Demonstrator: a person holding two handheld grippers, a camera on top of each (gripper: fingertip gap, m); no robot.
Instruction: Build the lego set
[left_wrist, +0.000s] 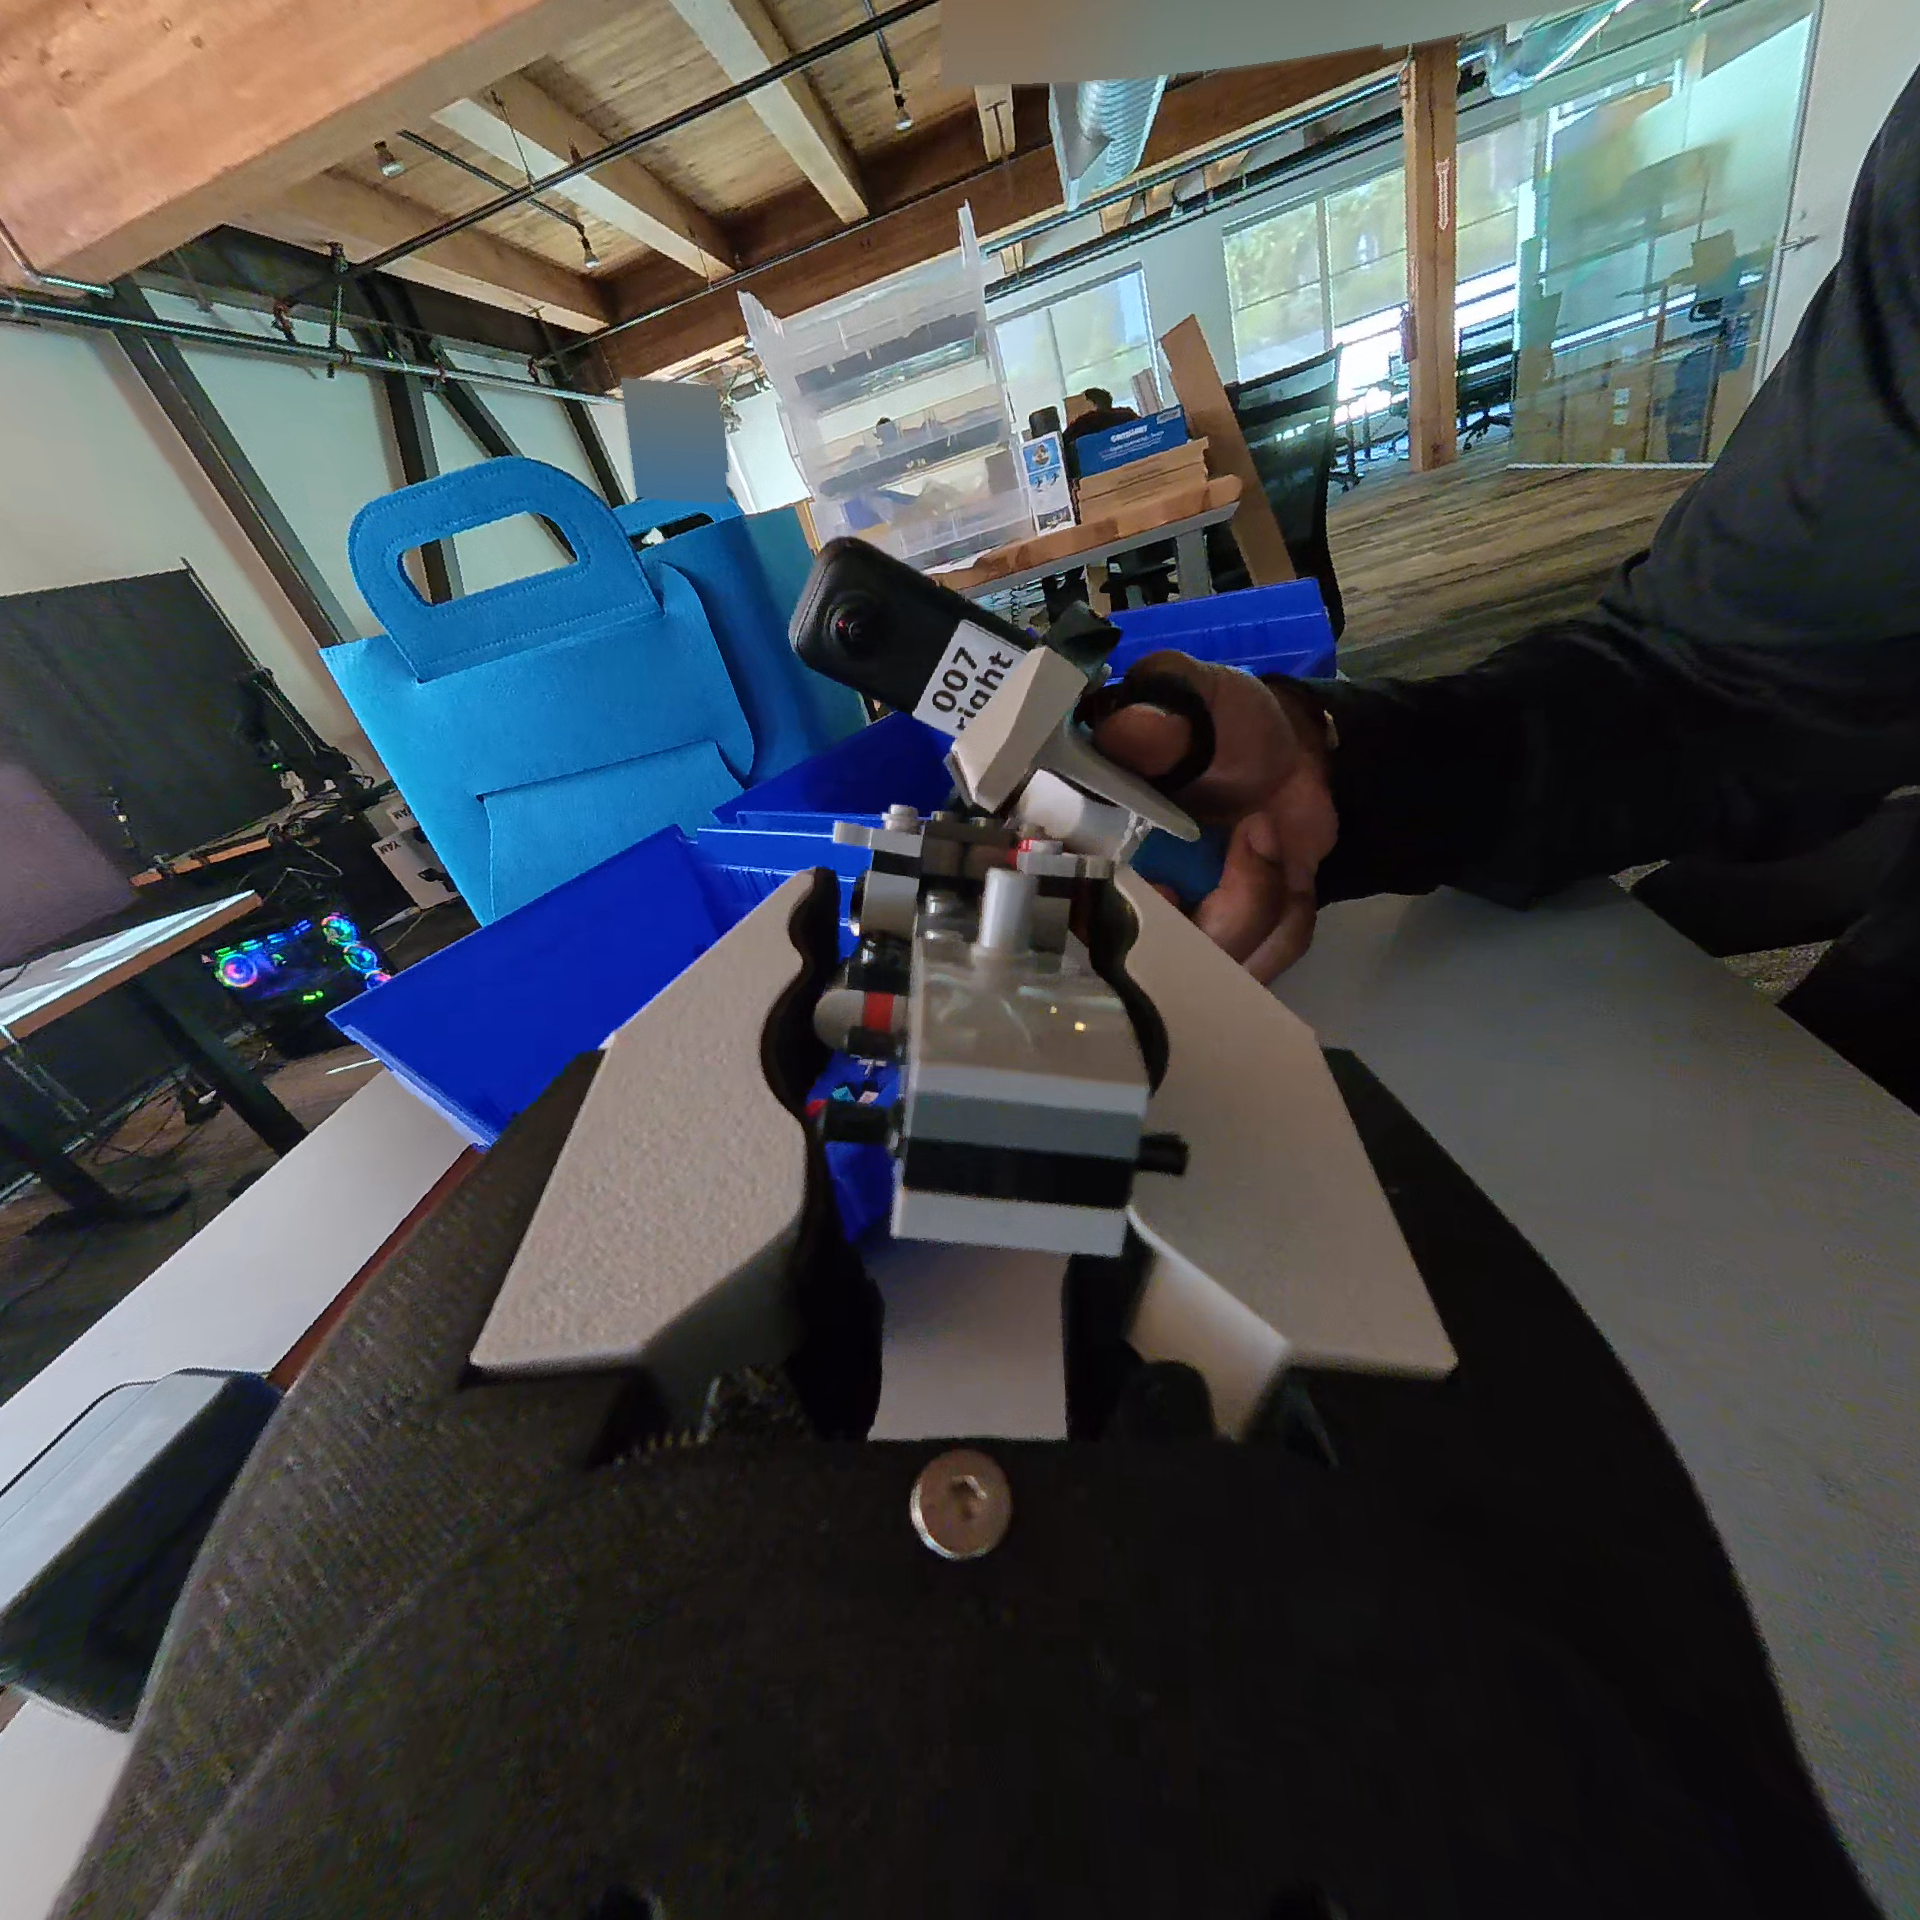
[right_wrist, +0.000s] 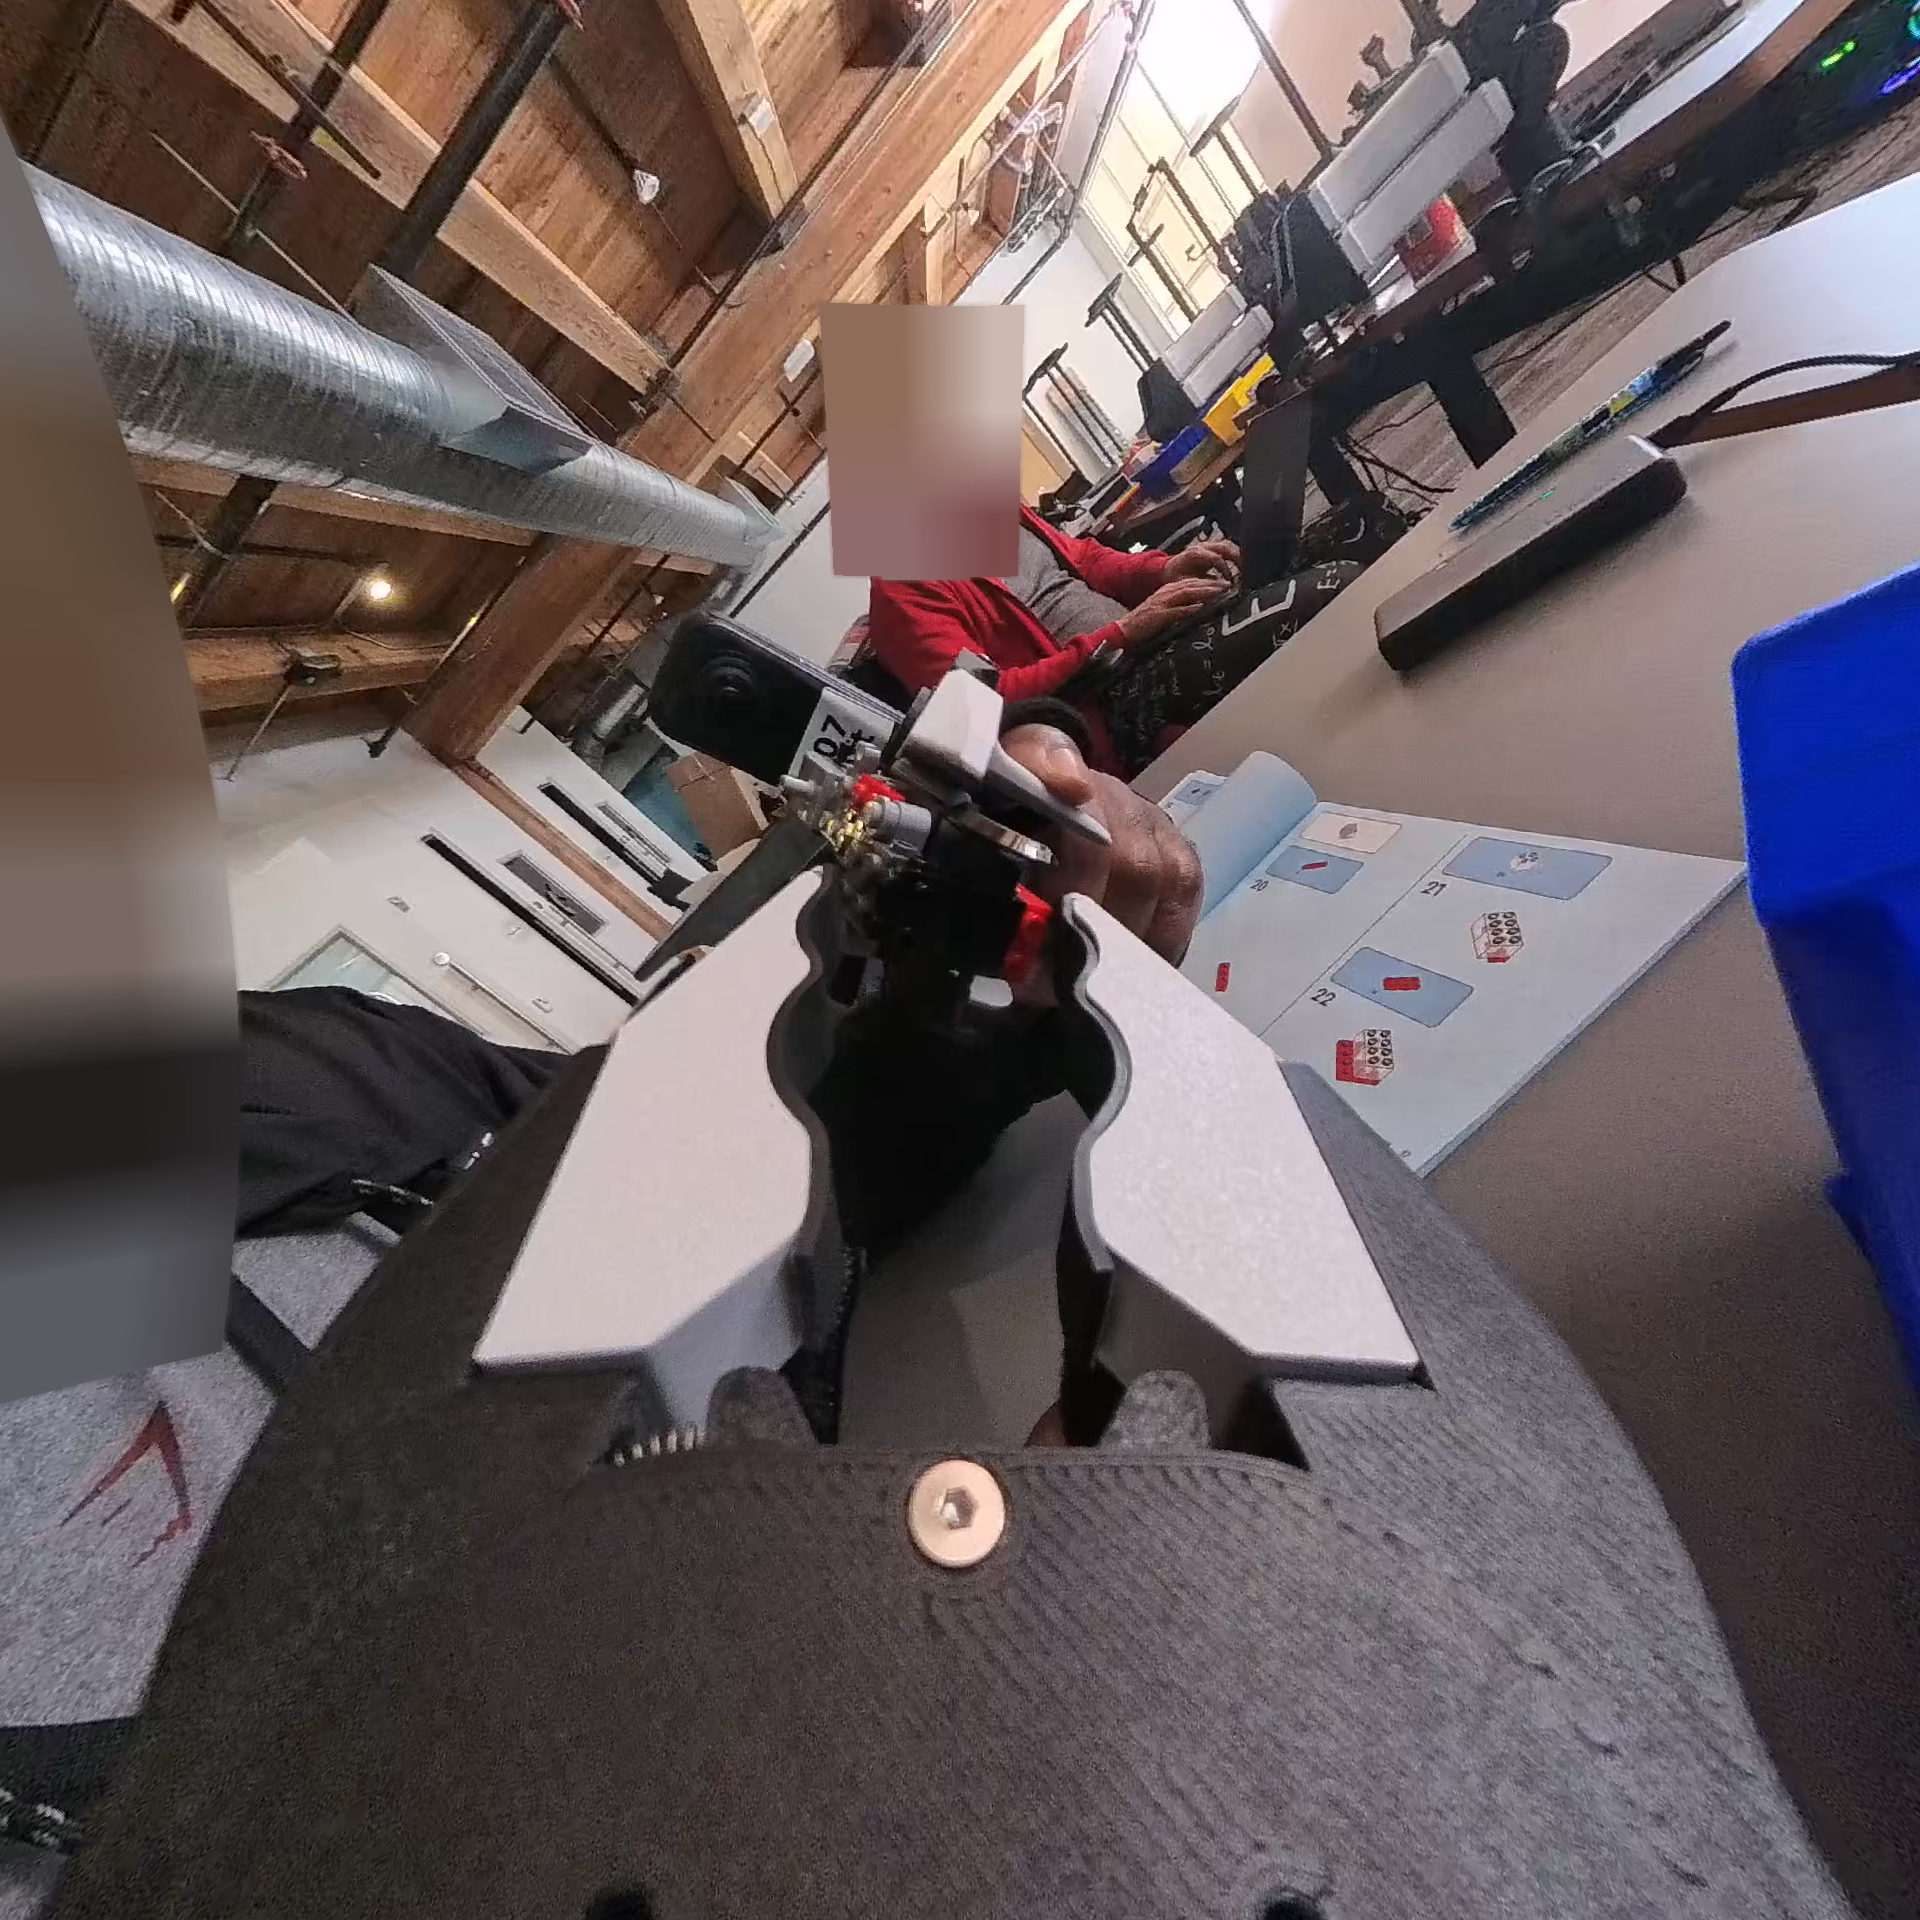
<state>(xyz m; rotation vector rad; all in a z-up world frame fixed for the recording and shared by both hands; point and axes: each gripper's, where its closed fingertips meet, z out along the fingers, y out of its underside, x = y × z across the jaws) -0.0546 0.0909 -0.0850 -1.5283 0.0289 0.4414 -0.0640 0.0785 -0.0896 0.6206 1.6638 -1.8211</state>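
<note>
Grey-and-black plastic brick assembly (left_wrist: 997, 1049), clear-topped, aloft above pale bench (left_wrist: 1558, 1091), clamped in left tongs (left_wrist: 966, 914). Right tongs (right_wrist: 940, 925) pinch its far end. Light, rigid; small parts likely detach, so grip solid block.

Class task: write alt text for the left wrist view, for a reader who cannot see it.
The left gripper clamps a grey, white and black lego model above a grey table. Beyond it, the right gripper, held in a person's hand, meets the model's far end, with blue bins behind.
</note>
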